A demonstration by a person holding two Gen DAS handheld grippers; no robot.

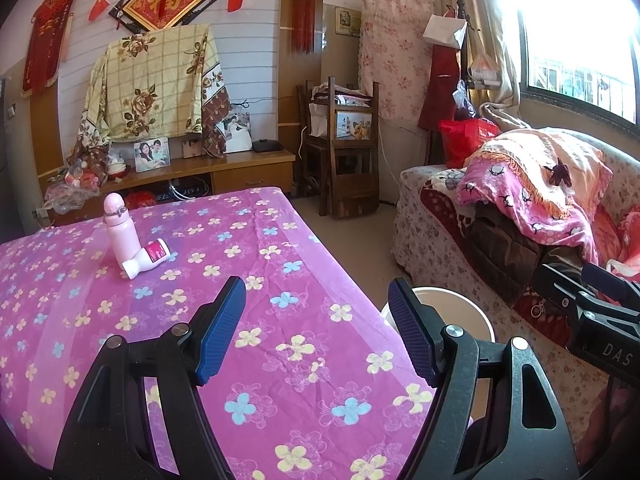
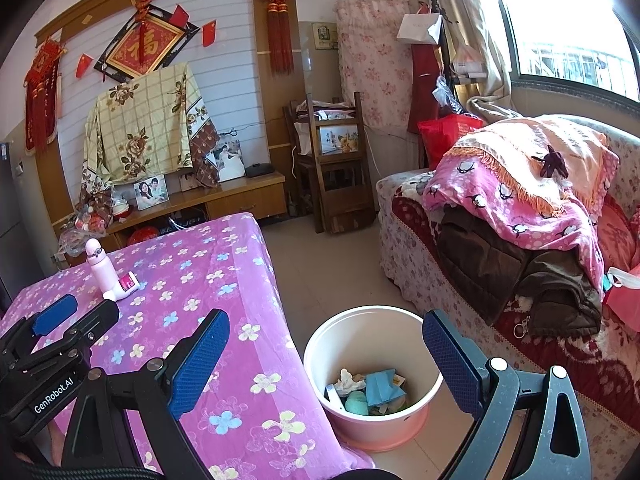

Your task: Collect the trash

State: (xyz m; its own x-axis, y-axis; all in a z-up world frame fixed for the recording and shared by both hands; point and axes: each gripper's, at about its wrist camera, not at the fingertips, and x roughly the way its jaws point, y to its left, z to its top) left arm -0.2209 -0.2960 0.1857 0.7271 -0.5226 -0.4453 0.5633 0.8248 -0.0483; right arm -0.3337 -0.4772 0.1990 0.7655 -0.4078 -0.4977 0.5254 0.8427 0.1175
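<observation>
the left gripper (image 1: 318, 330) hung over the near part of the table (image 1: 280, 208), its blue-padded jaws spread wide with nothing between them. the right gripper (image 2: 324, 364) was held just past the table's edge, jaws likewise wide apart and empty, and the bin (image 2: 374, 320) stood on the floor right in the gap between its fingers, close below. inside the bin lay the trash (image 2: 370, 392): crumpled white tissue, a blue paper piece and a teal lump, piled at the bottom. in the left wrist view only the bin's white rim showed, behind the right-hand finger.

on the pink flowered cloth, far from both sets of jaws, a pink bottle (image 1: 116, 228) stood upright, and a white bottle (image 1: 146, 258) with a magenta label lay on its side touching its base. both sat toward the far left of the table, well apart from the bin. a sofa (image 2: 520, 248) heaped with blankets and a dark jacket stood beside the bin on the other side.
</observation>
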